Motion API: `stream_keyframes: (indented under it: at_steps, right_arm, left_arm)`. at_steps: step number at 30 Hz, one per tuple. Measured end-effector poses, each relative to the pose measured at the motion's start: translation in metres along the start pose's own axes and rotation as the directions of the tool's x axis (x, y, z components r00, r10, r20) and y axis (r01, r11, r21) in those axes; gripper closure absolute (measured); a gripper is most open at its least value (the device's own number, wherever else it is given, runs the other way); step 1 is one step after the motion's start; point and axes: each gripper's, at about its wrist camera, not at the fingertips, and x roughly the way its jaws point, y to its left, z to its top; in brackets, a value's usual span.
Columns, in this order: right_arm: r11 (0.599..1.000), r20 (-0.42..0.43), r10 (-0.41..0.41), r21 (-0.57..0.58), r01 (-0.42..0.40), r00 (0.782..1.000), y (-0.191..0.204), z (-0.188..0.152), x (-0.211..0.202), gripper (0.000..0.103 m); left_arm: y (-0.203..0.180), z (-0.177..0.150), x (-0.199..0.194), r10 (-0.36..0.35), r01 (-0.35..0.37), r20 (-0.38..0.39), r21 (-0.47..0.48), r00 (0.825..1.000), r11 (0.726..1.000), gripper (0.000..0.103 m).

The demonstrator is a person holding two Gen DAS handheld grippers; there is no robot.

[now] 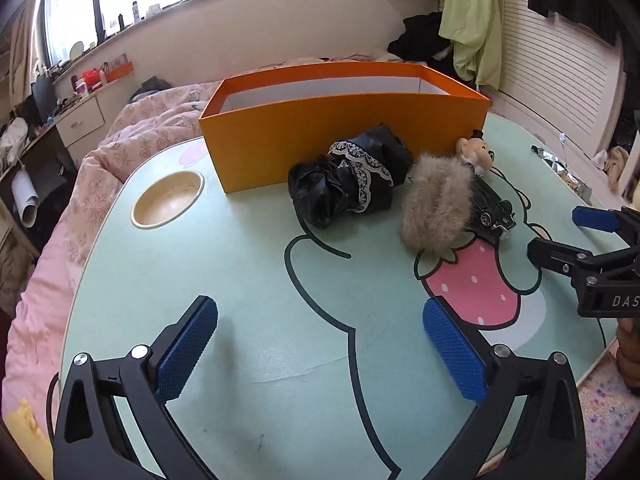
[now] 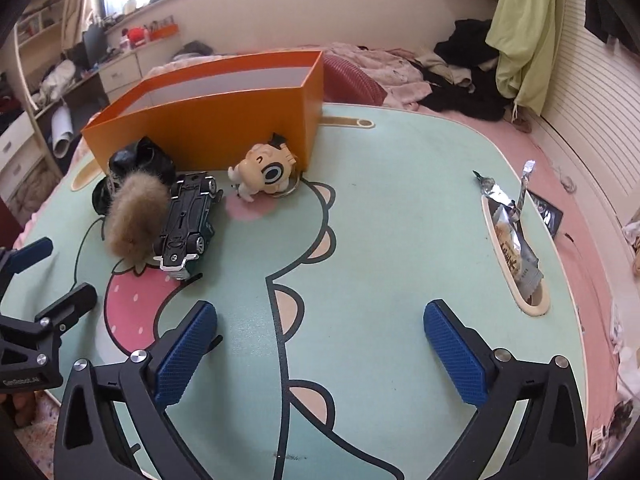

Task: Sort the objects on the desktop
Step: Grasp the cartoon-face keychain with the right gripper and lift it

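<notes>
Four items sit bunched against the orange box's (image 1: 344,128) near wall, ahead of both grippers: black scrunchie (image 1: 350,178), fur puff (image 1: 434,210), toy car (image 2: 186,226) on its roof with its long axis running toward the camera, figurine (image 2: 264,174). The left gripper (image 1: 320,354) faces the scrunchie, the right gripper (image 2: 320,354) looks nearer the car. Both sets of jaws are spread wide, holding nothing, clear of the table (image 1: 240,280).

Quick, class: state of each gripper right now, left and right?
Left gripper: open, holding nothing, above the bare table.
Right gripper: open, holding nothing.
</notes>
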Motion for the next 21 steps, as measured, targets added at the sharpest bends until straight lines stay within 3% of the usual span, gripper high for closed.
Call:
stream_keyframes:
  at_steps: [5, 21]
  right_arm:
    - [1.0, 0.005, 0.003, -0.008, -0.003, 1.0, -0.0002, -0.0027, 0.0006, 0.0]
    - [1.0, 0.011, 0.015, -0.008, -0.015, 1.0, 0.0023, -0.0004, -0.0014, 0.002]
  left_arm:
    - [0.0122, -0.0029, 0.0033, -0.028, 0.028, -0.015, -0.05, 0.999, 0.998, 0.001]
    - [0.0107, -0.0038, 0.0044, -0.029, 0.028, -0.014, -0.049, 0.999, 0.998, 0.001]
